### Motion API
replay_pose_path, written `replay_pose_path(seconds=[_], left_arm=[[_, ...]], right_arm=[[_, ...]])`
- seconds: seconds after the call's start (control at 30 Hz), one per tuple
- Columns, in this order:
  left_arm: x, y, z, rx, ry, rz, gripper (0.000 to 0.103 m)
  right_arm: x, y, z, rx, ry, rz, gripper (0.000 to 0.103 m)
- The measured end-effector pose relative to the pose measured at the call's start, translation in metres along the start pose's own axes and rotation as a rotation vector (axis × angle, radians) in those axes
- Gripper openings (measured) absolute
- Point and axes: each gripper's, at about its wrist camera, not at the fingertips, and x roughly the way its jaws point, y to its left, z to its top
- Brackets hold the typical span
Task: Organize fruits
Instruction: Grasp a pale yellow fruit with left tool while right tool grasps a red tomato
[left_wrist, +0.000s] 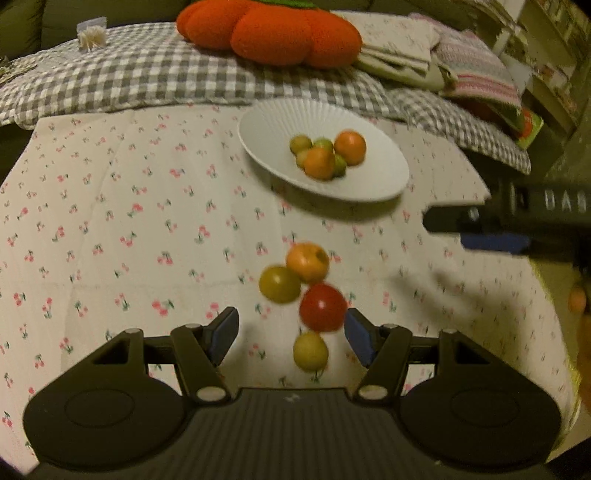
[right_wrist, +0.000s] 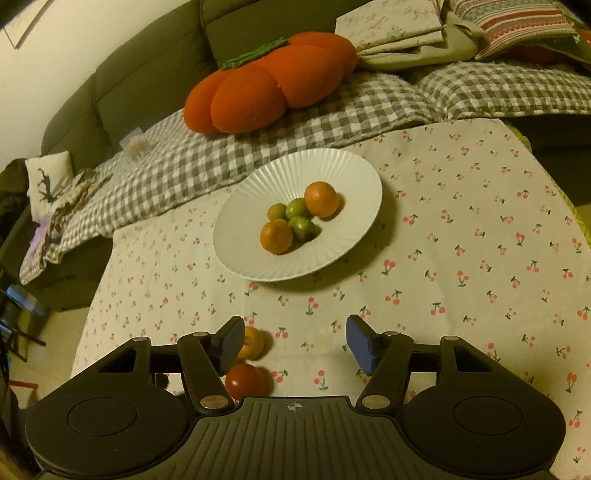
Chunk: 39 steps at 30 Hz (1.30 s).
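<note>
A white ribbed plate (left_wrist: 266, 122) (right_wrist: 351, 173) holds several small fruits, orange and green. On the cherry-print cloth in front of it lie an orange fruit (left_wrist: 307, 262) (right_wrist: 255, 343), a yellow-green fruit (left_wrist: 279, 283), a red fruit (left_wrist: 322, 307) (right_wrist: 243, 382) and a smaller yellow fruit (left_wrist: 311, 350). My left gripper (left_wrist: 291, 325) is open just above them; the red fruit sits close to its right pad and the yellow one lies between the jaws, neither of them pressed. My right gripper (right_wrist: 295, 332) (left_wrist: 447, 232) is open with nothing between its fingers, and the orange and red fruits are beside its left finger.
An orange pumpkin cushion (right_wrist: 273, 85) lies on a grey checked blanket (right_wrist: 295, 122) behind the plate. Folded cloths (right_wrist: 391, 26) and a striped pillow (right_wrist: 517, 22) are at the back right. The table's edge curves away at the right (right_wrist: 569, 206).
</note>
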Motion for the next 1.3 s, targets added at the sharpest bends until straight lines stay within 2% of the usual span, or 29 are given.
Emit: replay_pose_path(seconds=[0.07,0.17,0.3,0.4,0.57,0.7,1.0,1.13,1.3], left_arm=[[0.005,-0.004,-0.006,0.022,0.023,-0.003,0.060],[0.011,-0.009,-0.014,0.039,0.042,-0.017,0.052],[0.023,-0.012,-0.020,0.052,0.064,-0.013,0.032],[0.025,-0.012,-0.020,0.066,0.048,-0.012,0.024],[0.023,-0.009,-0.019,0.051,0.062,-0.005,0.024],[0.020,-0.002,-0.013,0.028,0.070,0.033,0.024],[0.006,0.037,0.006,-0.147,0.048,0.108,0.024],[0.004,0.049,0.011,-0.199,0.036,0.132,0.024],[0.003,0.053,0.013,-0.218,0.027,0.138,0.024]], right_arm=[[0.004,0.002,-0.002,-0.008,0.010,-0.002,0.061],[0.011,0.007,-0.005,-0.024,0.030,-0.004,0.061],[0.017,0.014,-0.008,-0.048,0.050,0.000,0.061],[0.021,0.018,-0.009,-0.059,0.061,0.002,0.061],[0.026,0.019,-0.010,-0.066,0.074,0.004,0.061],[0.029,0.021,-0.013,-0.078,0.088,0.004,0.061],[0.047,0.032,-0.026,-0.131,0.158,0.024,0.061],[0.054,0.044,-0.034,-0.200,0.165,0.024,0.061],[0.061,0.059,-0.044,-0.284,0.164,0.041,0.061]])
